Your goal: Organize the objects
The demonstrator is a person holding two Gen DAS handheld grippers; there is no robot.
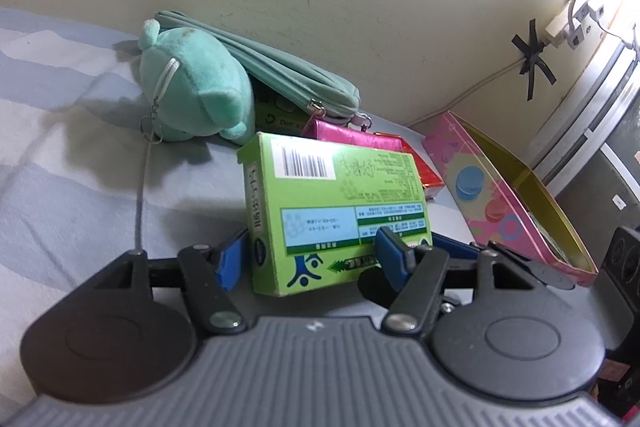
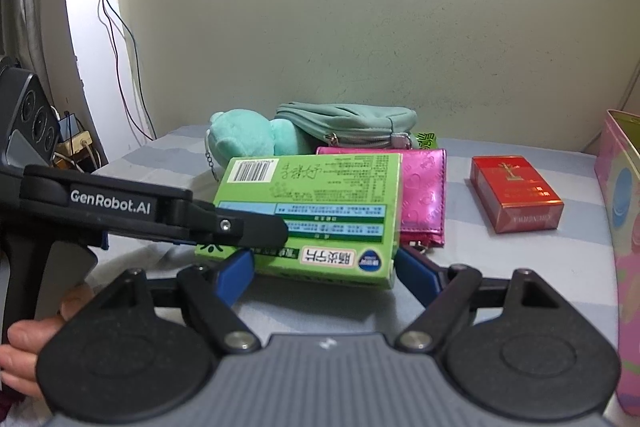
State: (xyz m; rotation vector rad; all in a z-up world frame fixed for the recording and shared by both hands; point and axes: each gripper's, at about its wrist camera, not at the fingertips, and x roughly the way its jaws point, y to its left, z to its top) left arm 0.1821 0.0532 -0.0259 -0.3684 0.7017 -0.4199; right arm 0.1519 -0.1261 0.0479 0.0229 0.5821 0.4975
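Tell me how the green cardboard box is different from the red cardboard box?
The green cardboard box is bigger than the red cardboard box. The green one has gripper fingers around it and overlaps the shiny pink wallet; the red one lies alone, untouched. Both are flat, printed boxes.

Count: 1 green box, 1 teal plush toy, 1 teal zip pouch, 1 pink wallet, 1 red pack, 1 open pink tin. 1 more green item behind the wallet, mostly hidden. 2 hand-held grippers: left, right.
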